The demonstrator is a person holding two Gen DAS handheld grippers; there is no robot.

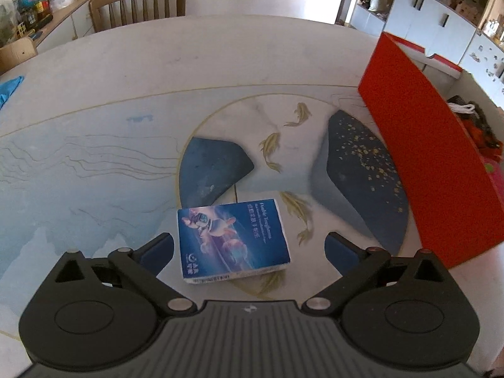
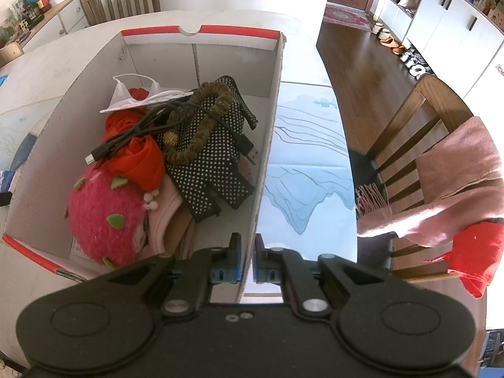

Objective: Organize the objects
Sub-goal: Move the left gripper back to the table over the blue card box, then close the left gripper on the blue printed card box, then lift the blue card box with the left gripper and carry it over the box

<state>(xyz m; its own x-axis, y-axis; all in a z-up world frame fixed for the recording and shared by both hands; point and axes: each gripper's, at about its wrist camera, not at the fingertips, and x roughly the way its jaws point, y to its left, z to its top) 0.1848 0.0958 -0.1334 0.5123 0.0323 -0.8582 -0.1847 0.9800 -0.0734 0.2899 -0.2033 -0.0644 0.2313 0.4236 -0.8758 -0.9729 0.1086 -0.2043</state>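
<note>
A blue tissue pack [image 1: 233, 240] lies flat on the painted table [image 1: 94, 163], between the spread fingers of my open left gripper [image 1: 249, 249], which hovers just above it without touching. A red-and-white cardboard box [image 1: 419, 157] stands to its right. In the right wrist view my right gripper [image 2: 248, 260] is shut on the box's right wall [image 2: 267, 145]. The box holds a pink strawberry plush [image 2: 107, 217], a red cloth rose [image 2: 138, 160], a black dotted bag [image 2: 214, 163], a black USB cable [image 2: 132, 138], a brown bead string [image 2: 204, 119] and a white mask [image 2: 132, 94].
Wooden chairs stand at the table's far side [image 1: 138, 3] and at its right [image 2: 419, 145], the latter draped with a pink scarf [image 2: 447, 189] and a red cloth [image 2: 475, 258]. A blue cloth [image 1: 9, 88] lies at the table's left edge. White cabinets [image 2: 453, 31] line the far wall.
</note>
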